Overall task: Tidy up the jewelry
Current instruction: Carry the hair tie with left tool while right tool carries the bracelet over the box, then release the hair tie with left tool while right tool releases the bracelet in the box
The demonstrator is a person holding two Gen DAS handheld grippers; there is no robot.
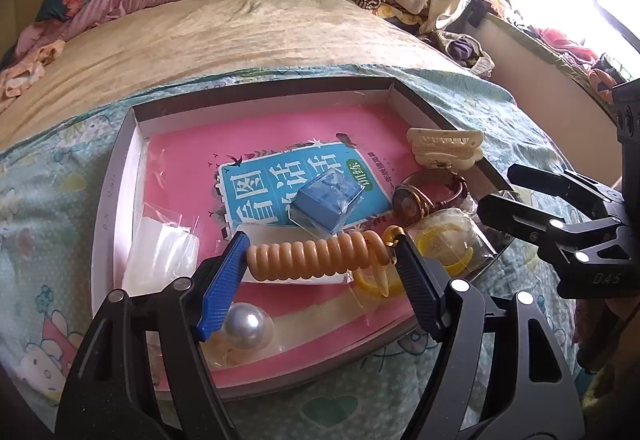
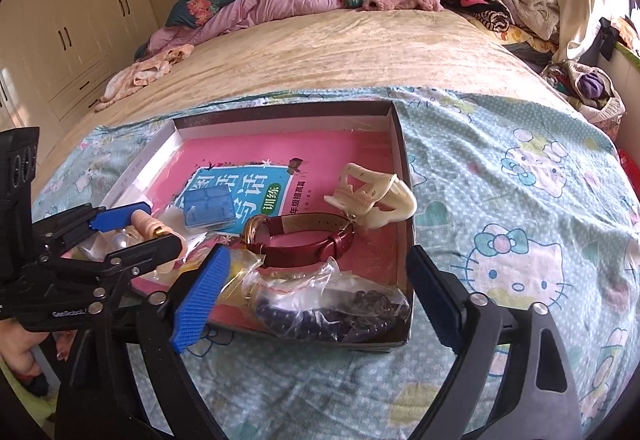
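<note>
Blue-padded left tongs (image 1: 320, 276) clench the coiled orange hair tie (image 1: 316, 256) end to end, holding it over the shallow box (image 1: 116, 175) that sits on the bed (image 1: 240, 39). Right tongs (image 2: 316, 304) stand released and empty above the box's near corner, over a bagged string of dark beads (image 2: 340, 312), just short of the red-strapped watch (image 2: 304, 240). Sorting looks to be midway: the hair tie seems about to be placed. Next, it needs a bare spot on the pink liner, away from the pearl (image 1: 248, 326) and blue packet (image 1: 326, 199).
</note>
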